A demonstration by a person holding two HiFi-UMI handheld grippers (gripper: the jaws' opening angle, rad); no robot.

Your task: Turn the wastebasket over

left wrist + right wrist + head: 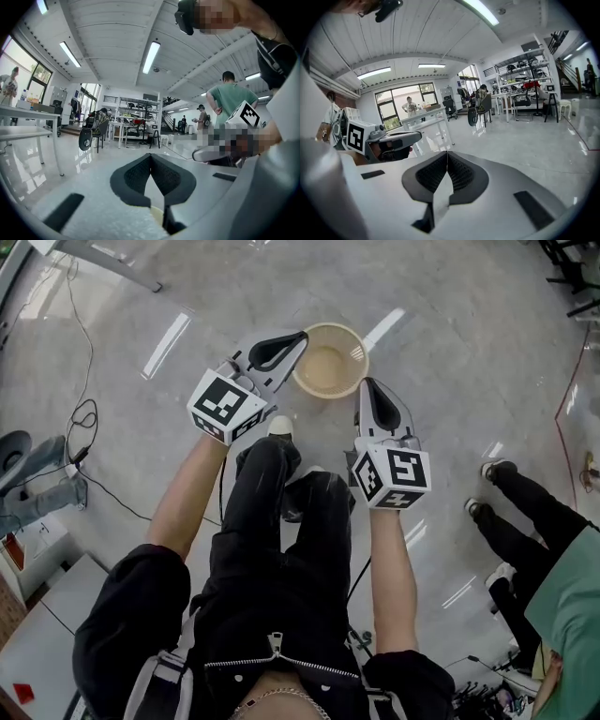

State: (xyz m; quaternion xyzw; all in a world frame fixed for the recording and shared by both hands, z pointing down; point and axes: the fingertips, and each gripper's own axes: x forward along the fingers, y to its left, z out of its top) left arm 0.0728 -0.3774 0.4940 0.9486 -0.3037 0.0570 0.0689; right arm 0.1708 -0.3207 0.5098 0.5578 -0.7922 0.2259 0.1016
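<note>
Hovering at left, the left gripper (pixel 300 337) is closed tight and empty, its tip perhaps touching the rim of the beige wastebasket (pixel 330 362), which stands mouth-up on the floor (pixel 450 352). The right gripper (pixel 367 384), likewise closed on nothing, hangs just beside it.

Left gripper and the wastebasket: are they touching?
Cannot tell. In the head view the left gripper overlaps the wastebasket rim, but looking down hides any height gap. The left gripper view shows its jaws shut and no plain contact.
</note>
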